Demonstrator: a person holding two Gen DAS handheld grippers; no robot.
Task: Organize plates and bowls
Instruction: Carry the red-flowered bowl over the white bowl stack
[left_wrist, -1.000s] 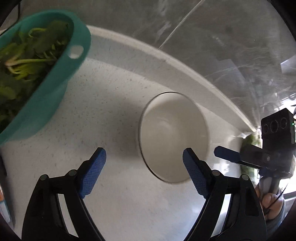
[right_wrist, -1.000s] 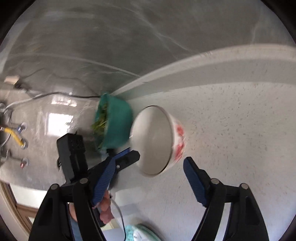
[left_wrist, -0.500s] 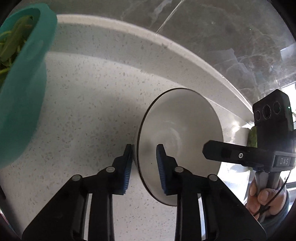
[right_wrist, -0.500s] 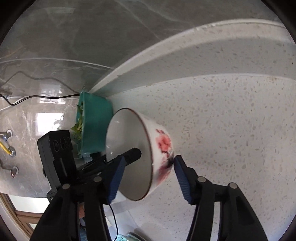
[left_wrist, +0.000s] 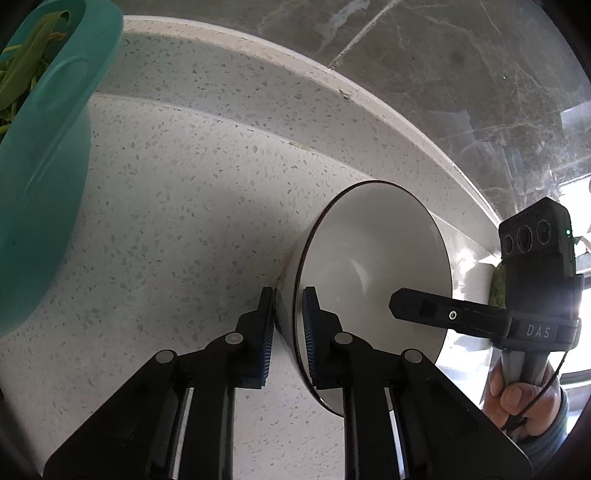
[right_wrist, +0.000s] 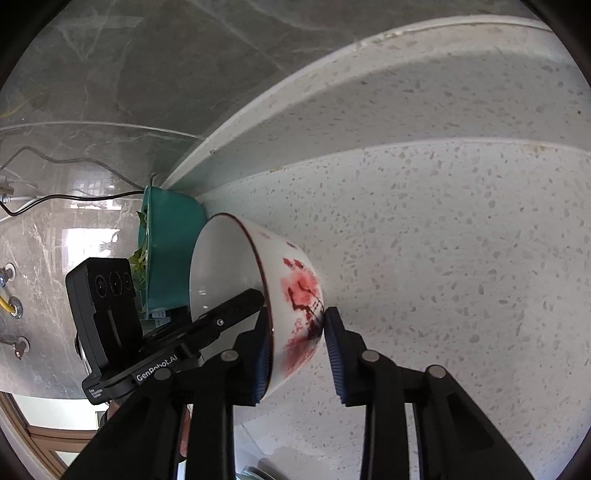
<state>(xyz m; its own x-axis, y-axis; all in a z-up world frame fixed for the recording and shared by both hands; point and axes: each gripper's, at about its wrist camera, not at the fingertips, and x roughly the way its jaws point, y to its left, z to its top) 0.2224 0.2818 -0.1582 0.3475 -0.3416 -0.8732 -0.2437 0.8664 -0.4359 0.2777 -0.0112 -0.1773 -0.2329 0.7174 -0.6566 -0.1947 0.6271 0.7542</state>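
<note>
I have both grippers on one bowl (left_wrist: 373, 280), which sits on the speckled counter (left_wrist: 177, 206) close to the raised back ledge (left_wrist: 236, 70).

My left gripper (left_wrist: 288, 339) straddles the near rim, one blue pad outside the wall and one inside. Its jaws have just been closing, and they now pinch the rim with no gap I can see.

My right gripper (right_wrist: 295, 350) comes in from the opposite side of the bowl (right_wrist: 258, 295). Its inner pad lies against the inside of the wall. The outer pad sits at the red flower print, and I think it is touching, though the fisheye bends that edge and a sliver of gap may remain. These jaws have also just been closing around the wall.

In the left view the other gripper's finger (left_wrist: 436, 314) reaches over the bowl's inside, with a hand (left_wrist: 517, 402) on its handle at the lower right.

For room: the counter to the left of the bowl is bare as far as the teal basin (left_wrist: 40, 192), which holds greens and stands well apart from the bowl. In the right view the basin (right_wrist: 173, 251) lies just behind the bowl against the ledge. The counter to the right (right_wrist: 461, 258) is open. The ledge and the marble wall (left_wrist: 443, 74) close off the far side.
</note>
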